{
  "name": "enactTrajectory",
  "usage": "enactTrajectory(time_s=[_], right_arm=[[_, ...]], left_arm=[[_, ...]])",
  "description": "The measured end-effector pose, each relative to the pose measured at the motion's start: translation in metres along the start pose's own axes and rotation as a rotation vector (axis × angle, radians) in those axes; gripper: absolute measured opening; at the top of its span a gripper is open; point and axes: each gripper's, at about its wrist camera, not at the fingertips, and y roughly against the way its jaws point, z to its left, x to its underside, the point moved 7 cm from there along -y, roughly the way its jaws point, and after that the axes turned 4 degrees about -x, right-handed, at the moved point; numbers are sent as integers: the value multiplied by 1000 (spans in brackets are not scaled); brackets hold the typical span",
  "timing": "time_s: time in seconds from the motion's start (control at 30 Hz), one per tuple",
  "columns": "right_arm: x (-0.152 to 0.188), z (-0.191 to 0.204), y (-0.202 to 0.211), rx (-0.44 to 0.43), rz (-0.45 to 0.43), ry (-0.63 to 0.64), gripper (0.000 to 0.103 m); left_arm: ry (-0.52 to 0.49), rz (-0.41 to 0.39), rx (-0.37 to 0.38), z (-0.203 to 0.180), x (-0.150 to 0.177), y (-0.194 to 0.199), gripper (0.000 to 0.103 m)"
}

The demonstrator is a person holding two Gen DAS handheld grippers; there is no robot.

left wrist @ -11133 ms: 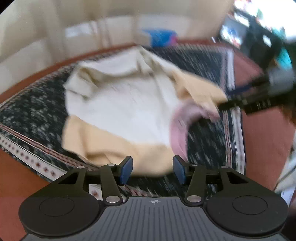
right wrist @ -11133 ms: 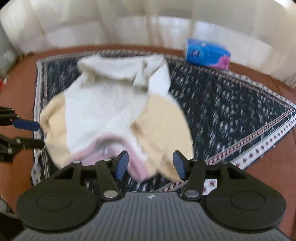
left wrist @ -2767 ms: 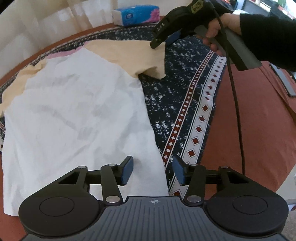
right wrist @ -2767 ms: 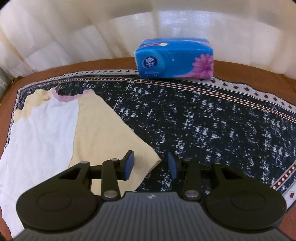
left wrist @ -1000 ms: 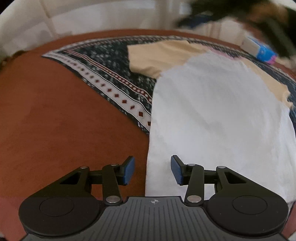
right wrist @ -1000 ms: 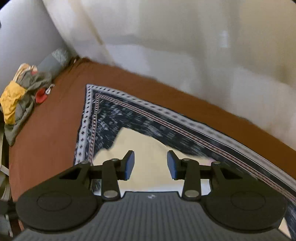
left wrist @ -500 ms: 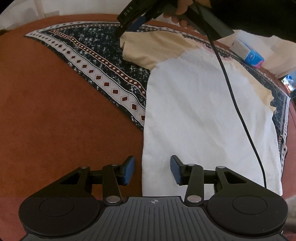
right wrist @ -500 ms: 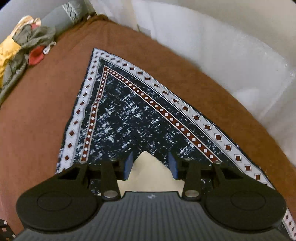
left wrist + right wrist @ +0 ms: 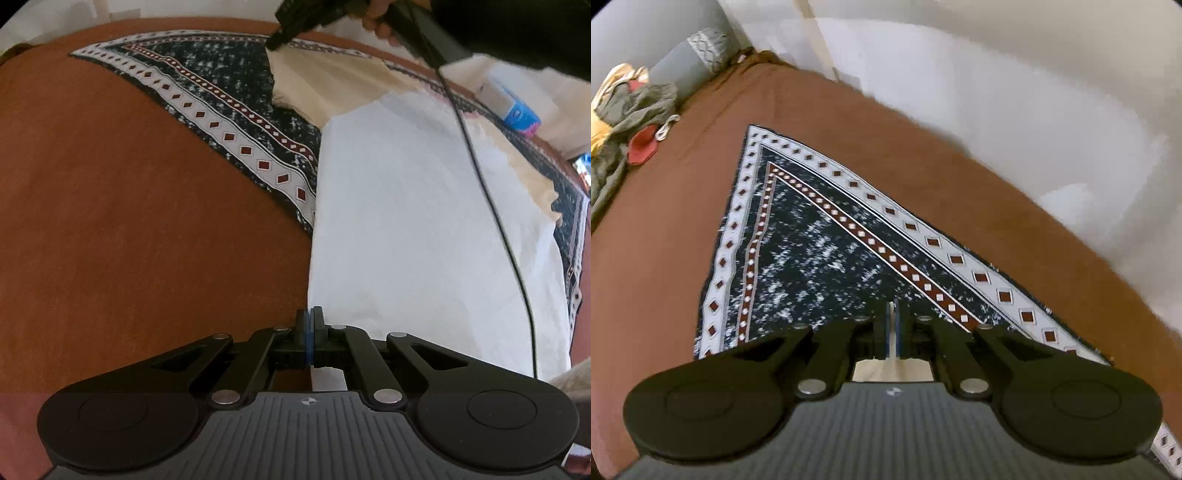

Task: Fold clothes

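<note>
On the brown tabletop [image 9: 129, 206] lies a dark patterned cloth with a diamond border [image 9: 236, 122], and on it the white cotton T-shirt with cream-yellow sleeves [image 9: 413, 221] is spread flat. The left hand-held gripper [image 9: 309, 325] is pressed together on the hem corner of the shirt. The right hand-held gripper [image 9: 893, 325] pinches the tip of the cream sleeve. For a good fold, I think both should lift together and carry the side edge evenly over the middle, without pulling the shirt askew.
</note>
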Motion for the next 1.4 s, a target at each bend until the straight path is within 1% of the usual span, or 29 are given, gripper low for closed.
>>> enactTrajectory(time_s=[0.07,0.1,0.13,0.17,0.2,0.23,0.27,0.33,0.37,0.47,0.6,0.73,0.8,0.93,1.0,1.13,1.27,1.3,1.37,1.4], right_arm=[[1,-3,-3,-4,-22,-30,6],[0,-4,0,-11,-39,-44,7],[-1,-5,3,-18,-55,-59,12],[-4,-6,10,-11,-81,-61,20],[-8,-7,21,-12,-111,-55,24],[-12,-7,31,-12,-120,-33,27],[-16,-8,40,-13,-128,-9,27],[-16,-9,53,6,-114,50,27],[-15,-9,58,10,-102,76,29],[-4,-8,49,3,-60,71,33],[9,3,31,-21,-14,63,34],[8,14,19,-16,-4,75,41],[5,17,14,-20,-3,78,41],[2,20,4,-19,21,97,41],[2,22,2,-24,25,97,41],[5,18,0,-18,36,98,41],[5,17,2,-24,27,95,41],[5,16,1,-24,26,95,41],[5,15,0,-22,25,93,40],[6,14,0,-20,28,89,40]], left_arm=[[-6,-1,-2,0,-1,0,0],[7,-2,1,2,-1,2,8],[21,-4,3,4,-2,4,26],[36,-7,-1,8,-3,7,29],[50,-19,-10,13,-5,12,31],[54,-28,-7,16,-6,15,36],[53,-33,2,17,-8,18,40],[38,-48,15,14,-11,22,51],[25,-52,21,11,-12,22,52],[2,-45,42,-1,-13,17,53],[-5,-35,48,-5,-11,11,55],[20,-22,45,0,-8,4,55],[34,-18,47,2,-7,3,55],[35,-18,84,-1,-8,7,55],[21,-12,88,-4,-8,6,55],[30,-7,89,-5,-7,1,55],[28,-3,94,-6,-7,1,55],[28,-2,94,-6,-7,1,54],[33,0,92,-5,-7,1,49],[36,2,90,-5,-7,0,35]])
